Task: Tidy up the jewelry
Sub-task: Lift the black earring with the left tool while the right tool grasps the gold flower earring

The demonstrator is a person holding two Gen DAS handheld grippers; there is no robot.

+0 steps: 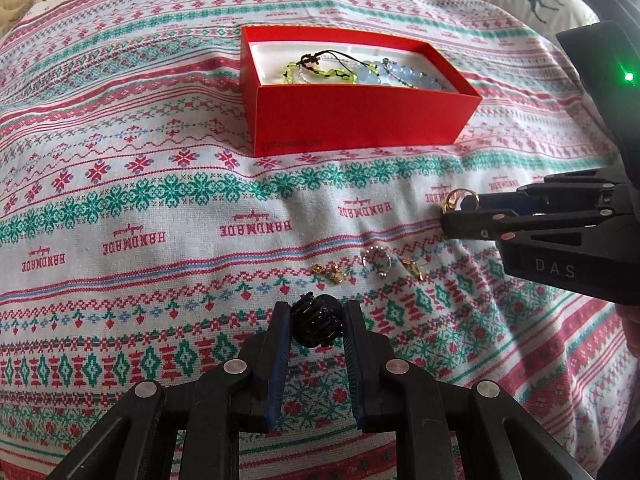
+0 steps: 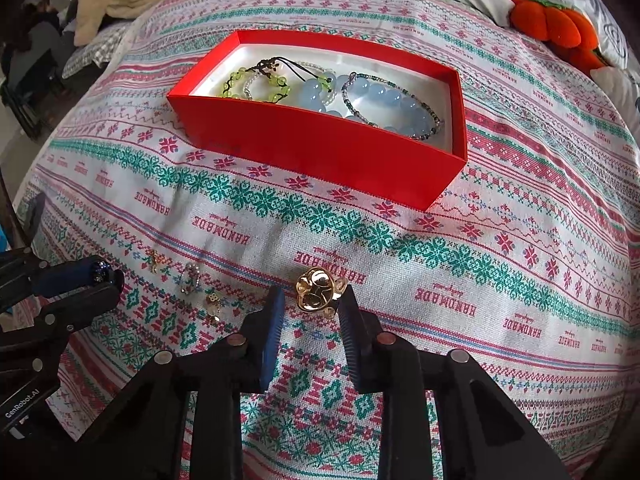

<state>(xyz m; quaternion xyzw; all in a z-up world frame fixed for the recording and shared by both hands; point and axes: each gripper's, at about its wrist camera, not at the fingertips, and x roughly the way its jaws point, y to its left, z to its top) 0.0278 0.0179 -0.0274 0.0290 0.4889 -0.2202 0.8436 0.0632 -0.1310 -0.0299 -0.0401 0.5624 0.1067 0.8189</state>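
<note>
gold ring btwn right claw tips

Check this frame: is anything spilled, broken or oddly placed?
Nothing looks spilled or damaged. The red box sits upright with bracelets inside. A few small pieces lie loose on the cloth, awaiting sorting. One oddity: the left gripper brackets a black hair clip, not jewelry.

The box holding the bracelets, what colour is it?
The box is red outside, white inside; clearest in the right wrist view.
</note>
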